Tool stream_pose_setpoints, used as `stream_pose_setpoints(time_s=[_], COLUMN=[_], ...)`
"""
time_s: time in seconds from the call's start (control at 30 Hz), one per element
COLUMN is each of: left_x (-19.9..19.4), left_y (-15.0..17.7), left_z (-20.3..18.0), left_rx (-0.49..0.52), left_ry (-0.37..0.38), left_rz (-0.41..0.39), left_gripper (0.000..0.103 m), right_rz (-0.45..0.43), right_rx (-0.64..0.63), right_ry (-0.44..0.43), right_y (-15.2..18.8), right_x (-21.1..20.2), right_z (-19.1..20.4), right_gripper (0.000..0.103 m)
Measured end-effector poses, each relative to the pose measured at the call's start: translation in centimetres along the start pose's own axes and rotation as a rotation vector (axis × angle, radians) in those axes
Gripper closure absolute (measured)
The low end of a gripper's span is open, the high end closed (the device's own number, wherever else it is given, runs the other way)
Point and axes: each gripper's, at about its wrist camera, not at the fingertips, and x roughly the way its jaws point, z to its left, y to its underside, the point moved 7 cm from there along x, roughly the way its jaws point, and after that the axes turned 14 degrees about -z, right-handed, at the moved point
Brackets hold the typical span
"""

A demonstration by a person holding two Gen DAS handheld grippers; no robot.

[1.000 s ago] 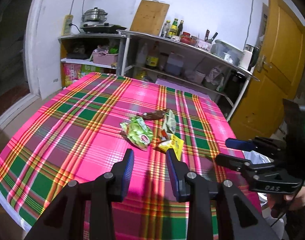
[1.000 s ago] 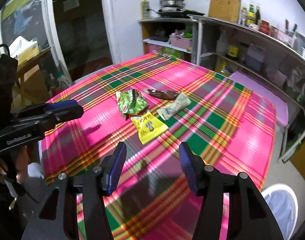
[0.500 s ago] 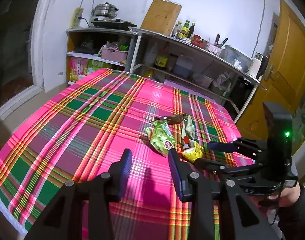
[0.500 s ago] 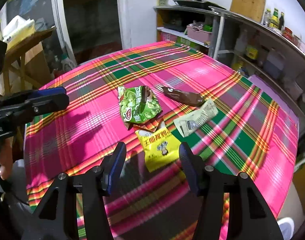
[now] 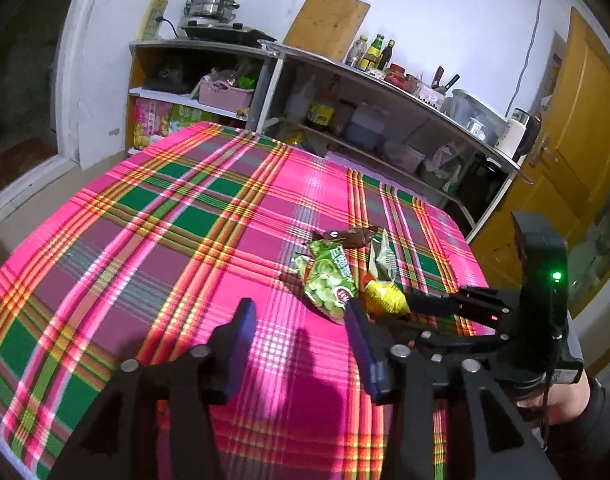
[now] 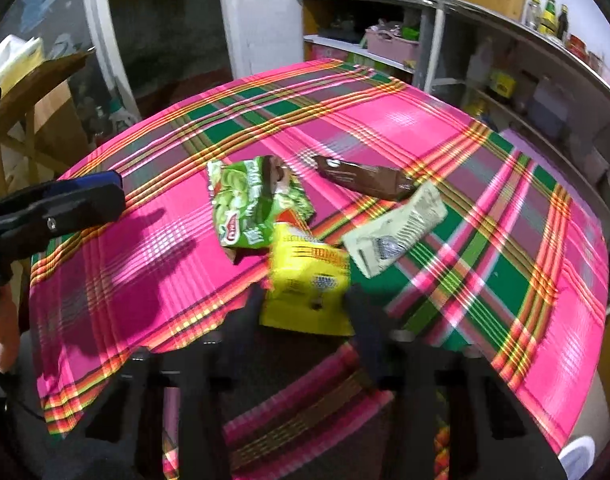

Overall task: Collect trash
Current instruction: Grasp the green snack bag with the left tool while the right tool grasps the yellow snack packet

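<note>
On a table under a shiny pink, green and orange plaid tablecloth lie four snack wrappers in a loose cluster, and the crumpled green plastic snack bag with pale pieces printed on it serves as the landmark.

Well to the left of the green bag, in the right wrist view, the left gripper reaches in from the picture's edge over the cloth, casting a shadow toward the bag. Its own camera shows the left gripper with its blue-padded jaws opening and fairly wide, only bare cloth between them; the green bag lies just beyond its right fingertip.

Touching the green bag's lower right corner is the bright yellow foil snack packet with dark printing. The right gripper straddles this packet's near end, its dark fingers on either side and its jaws closing; motion blur hides whether the pads press on it. In the left wrist view the yellow packet sits at the tips of the right gripper.

Up and to the right of the green bag lies a long flat brown wrapper. Further right, beside the yellow packet, is a pale cream-white crinkled wrapper, its far end touching the brown one.
</note>
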Motion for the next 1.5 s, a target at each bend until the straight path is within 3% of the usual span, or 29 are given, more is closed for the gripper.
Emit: stream_pose_setpoints(time_s=[0.23, 0.57, 0.87, 0.9, 1.0, 1.43, 1.5], left_x=[2.6, 6.7, 8.0, 8.2, 8.6, 4.3, 3.6], left_y=[0.2, 1.2, 1.5, 1.6, 1.8, 1.2, 1.2], left_z=[-0.8, -1.1, -2.5, -2.5, -2.5, -4.4, -4.4], left_rx=[-0.025, -0.077, -0.044, -0.045, -0.044, 0.003, 0.000], left_ry=[0.009, -0.024, -0.043, -0.049, -0.056, -0.006, -0.006], left_rz=[0.036, 0.108, 0.114, 0.117, 0.120, 0.051, 0.046], left_gripper=[0.050, 0.046, 0.046, 0.046, 0.064, 0.066, 0.066], right_rz=[-0.034, -0.062, -0.105, -0.108, -0.111, -0.145, -0.156], right_rx=[0.058, 0.114, 0.142, 0.143, 0.152, 0.161, 0.162], right_ry=[0.005, 0.032, 0.045, 0.048, 0.053, 0.070, 0.076], right_y=[0.3, 1.4, 1.7, 1.9, 2.2, 2.4, 2.1], right_x=[-2.1, -4.0, -6.8, -7.1, -7.6, -9.6, -9.8], right_z=[-0.7, -2.3, -3.1, -3.2, -3.5, -3.8, -3.8], right_gripper=[0.087, 0.090, 0.096, 0.096, 0.096, 0.098, 0.090])
